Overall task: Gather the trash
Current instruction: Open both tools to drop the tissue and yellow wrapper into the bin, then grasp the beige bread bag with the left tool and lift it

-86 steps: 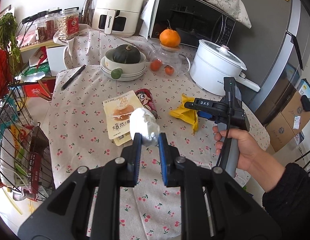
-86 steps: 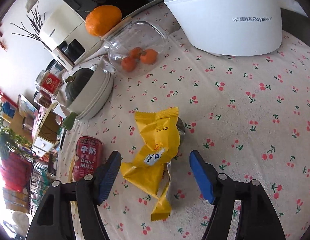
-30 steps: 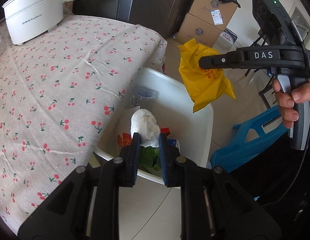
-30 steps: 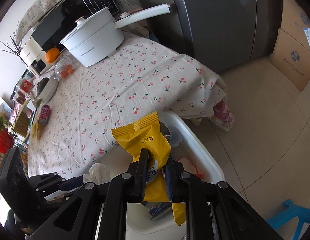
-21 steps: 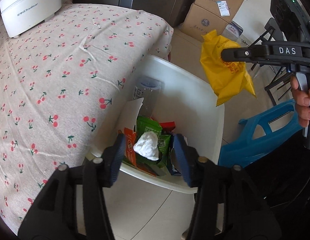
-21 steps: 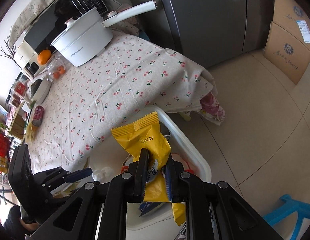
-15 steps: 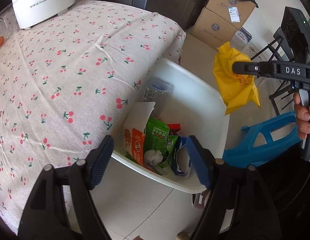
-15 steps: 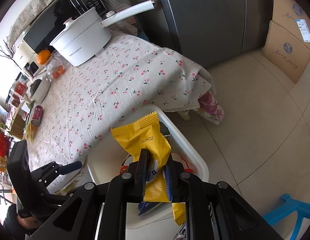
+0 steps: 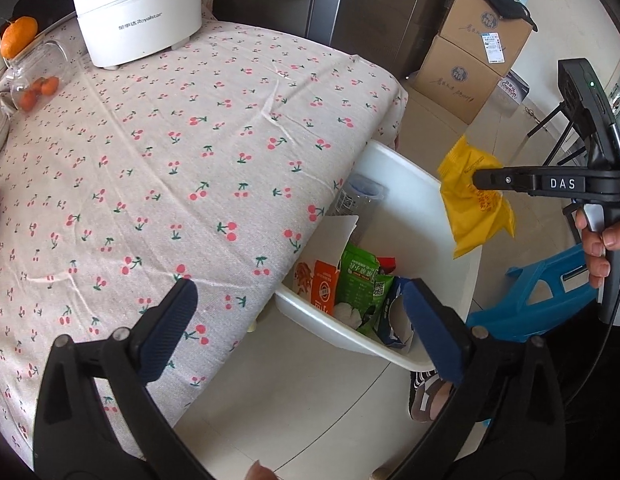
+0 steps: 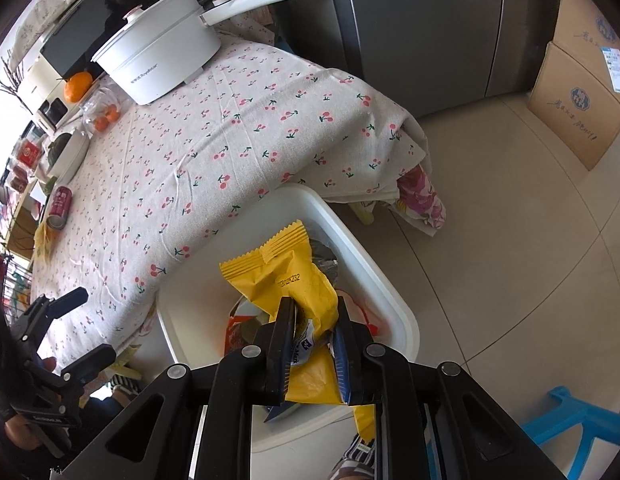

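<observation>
Left gripper (image 9: pixel 300 324) jaws wide apart, just opened out, nothing between them; the white wad (image 9: pixel 347 313) lies in the bin (image 9: pixel 393 168) among packets, at about 6 o'clock of the bin's contents in the left view. The bin stands on the floor tucked against the table (image 9: pixel 190 152) edge, likely so trash can be carried off the cloth and let go straight down. Right gripper (image 10: pixel 313 338) jaws are a little apart and just loosening, but the yellow wrapper (image 10: pixel 288 276) sits between them, pads (image 10: pixel 286 332) apparently touching it, so it is not free yet. The wrapper hangs over the bin's far rim, at about 3 o'clock of the bin in the left view, held there so it should fall inside once let go; it is close to the rim, so it could catch the edge, my guess. Both grippers pitch steeply down toward the bin. A hand (image 9: pixel 601 248) wraps the right gripper's handle at 3 o'clock in the left view, the tool's body reaching in level from the right. A red can (image 10: pixel 60 206) on the table at 9 o'clock in the right view may be trash yet to collect.
</observation>
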The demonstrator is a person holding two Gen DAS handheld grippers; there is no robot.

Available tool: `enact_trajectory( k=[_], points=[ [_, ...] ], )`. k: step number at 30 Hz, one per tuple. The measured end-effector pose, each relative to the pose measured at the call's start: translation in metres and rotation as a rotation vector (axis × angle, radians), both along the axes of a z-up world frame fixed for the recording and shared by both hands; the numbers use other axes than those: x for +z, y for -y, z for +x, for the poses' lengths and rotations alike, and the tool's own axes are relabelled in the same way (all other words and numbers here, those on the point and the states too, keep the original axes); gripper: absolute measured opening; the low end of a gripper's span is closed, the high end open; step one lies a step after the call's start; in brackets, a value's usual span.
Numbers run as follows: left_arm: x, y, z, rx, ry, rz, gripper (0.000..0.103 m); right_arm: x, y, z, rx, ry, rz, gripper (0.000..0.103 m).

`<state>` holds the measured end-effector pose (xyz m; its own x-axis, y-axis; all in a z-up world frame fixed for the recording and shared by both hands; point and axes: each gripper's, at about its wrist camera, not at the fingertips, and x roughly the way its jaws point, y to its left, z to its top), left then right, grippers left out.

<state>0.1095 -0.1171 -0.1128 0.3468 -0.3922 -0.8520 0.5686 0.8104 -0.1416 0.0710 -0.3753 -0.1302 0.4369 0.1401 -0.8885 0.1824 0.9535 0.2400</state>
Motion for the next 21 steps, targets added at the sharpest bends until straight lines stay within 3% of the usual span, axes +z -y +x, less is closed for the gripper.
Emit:
enact_trajectory(
  k=[1,3,4,12,21],
  points=[
    [0.001,-0.001,-0.001,0.002,0.006,0.003,0.102,-0.001,-0.001,0.001,0.004,-0.002,0.009,0.031],
    [0.003,-0.004,-0.002,0.008,0.015,0.007,0.102,-0.002,-0.001,0.002,0.001,-0.004,0.033,0.069],
    [0.004,-0.006,-0.002,0.011,0.018,0.006,0.102,-0.001,-0.002,0.001,-0.006,0.002,0.038,0.073],
    [0.012,-0.029,-0.001,0.052,0.040,-0.010,0.102,0.005,-0.012,0.006,0.006,0.015,-0.022,0.083],
    [0.022,-0.074,0.007,0.147,0.076,-0.053,0.102,0.014,-0.027,0.015,0.022,0.050,-0.043,0.085]
  ],
)
